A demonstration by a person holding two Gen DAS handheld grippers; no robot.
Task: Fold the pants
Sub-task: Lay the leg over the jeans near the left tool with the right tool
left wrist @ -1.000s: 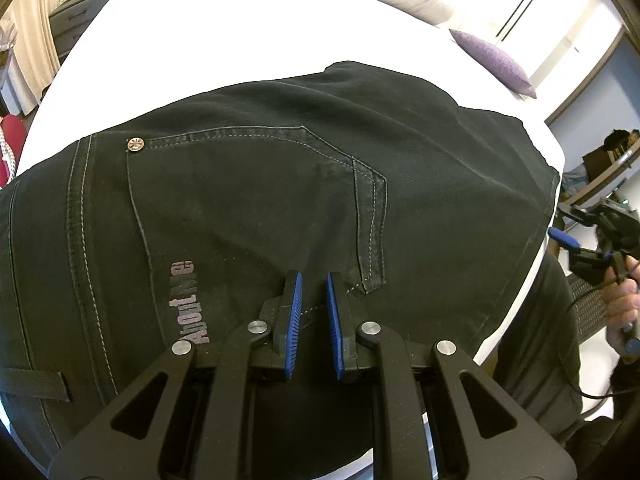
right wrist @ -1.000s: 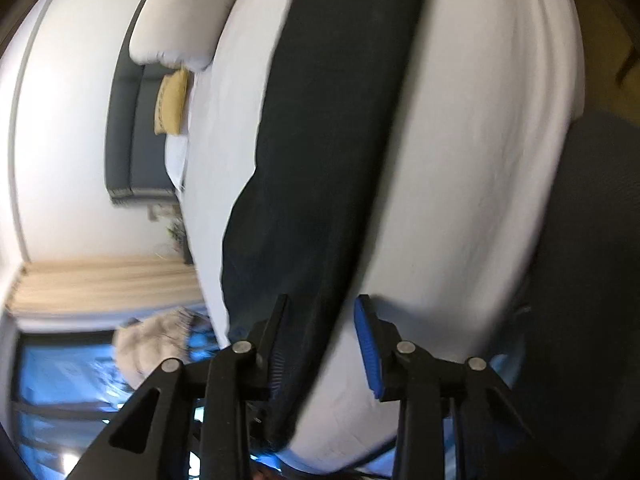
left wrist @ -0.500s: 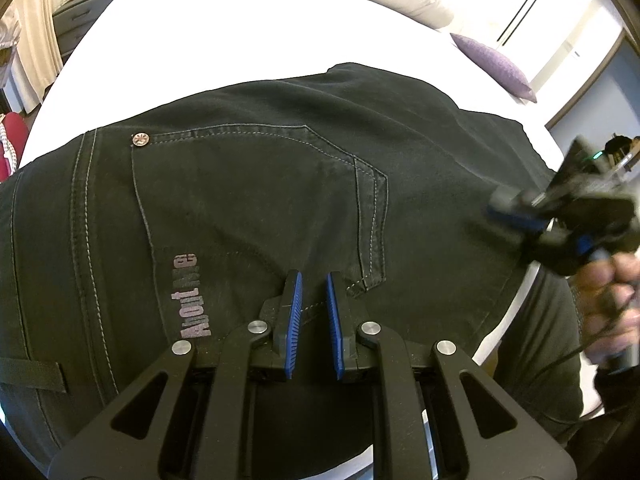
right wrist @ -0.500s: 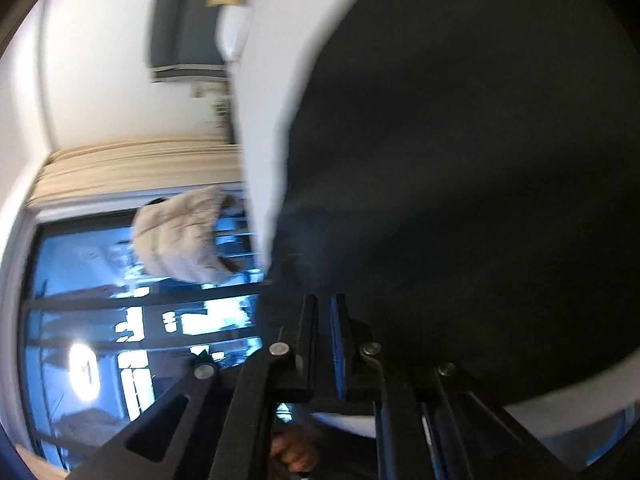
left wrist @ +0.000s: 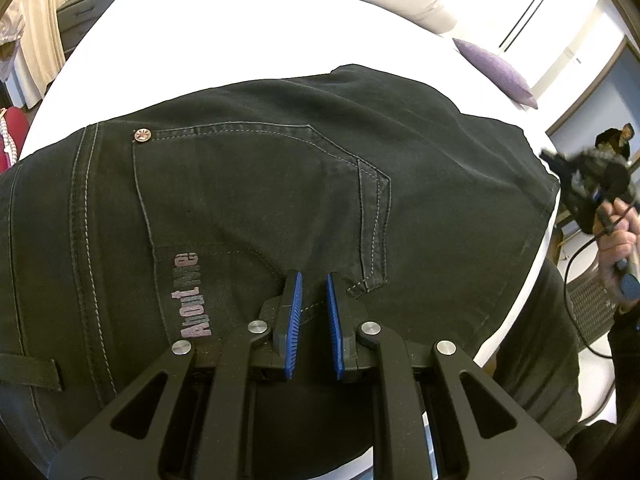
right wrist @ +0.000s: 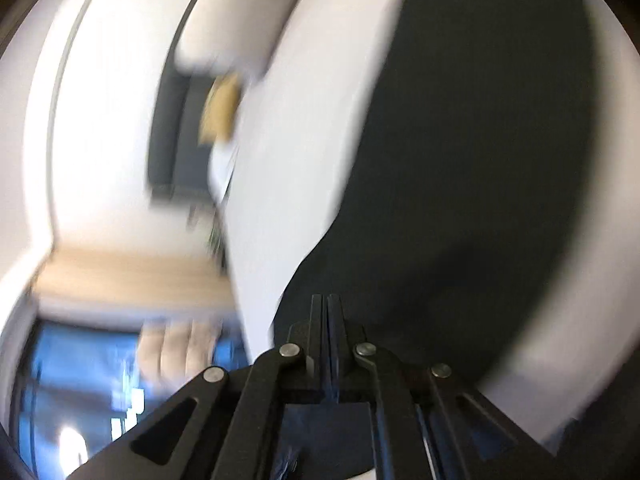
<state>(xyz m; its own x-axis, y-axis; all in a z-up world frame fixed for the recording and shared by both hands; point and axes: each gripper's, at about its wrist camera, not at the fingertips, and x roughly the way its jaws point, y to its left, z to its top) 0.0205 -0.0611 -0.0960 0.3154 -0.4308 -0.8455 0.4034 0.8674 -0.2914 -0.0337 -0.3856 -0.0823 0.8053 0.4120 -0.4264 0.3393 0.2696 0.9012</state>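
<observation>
Black pants point(left wrist: 256, 208) lie flat on a white bed point(left wrist: 224, 40), back side up, filling most of the left wrist view. Going left to right: waistband and a belt loop at the far left edge, then a rear pocket w/ a small metal rivet point(left wrist: 143, 135) at its corner and pinkish lettering point(left wrist: 188, 294) below it, then the legs running off to the right, where the fabric drops over the bed's edge. So the long axis runs left–right across this view, waist pointing left, hems right and hanging down out of sight.

Left gripper point(left wrist: 312, 312) sits low over the seat area near the pocket's lower corner. Its blue pads are a narrow gap apart, nothing pinched between them; whether the tips touch the cloth can't be told.

Far right of that view, the right gripper point(left wrist: 580, 184) is held in a hand point(left wrist: 618, 240) off the bed's edge, near the leg end. Its own camera is heavily blurred; fingers look pressed together w/ only a thin slit. Dark material shows low between them, but whether it's pant fabric can't be told.

Likely step: taking hold of the leg end to fold it toward the waist. To do it well, prob. pin the seat w/ the left tool so the waist doesn't slide, grab both leg layers together, and carry them straight along the long axis so edges line up.

A grey pillow point(left wrist: 384, 4) and a purple cushion point(left wrist: 496, 70) sit at the bed's far side.
</observation>
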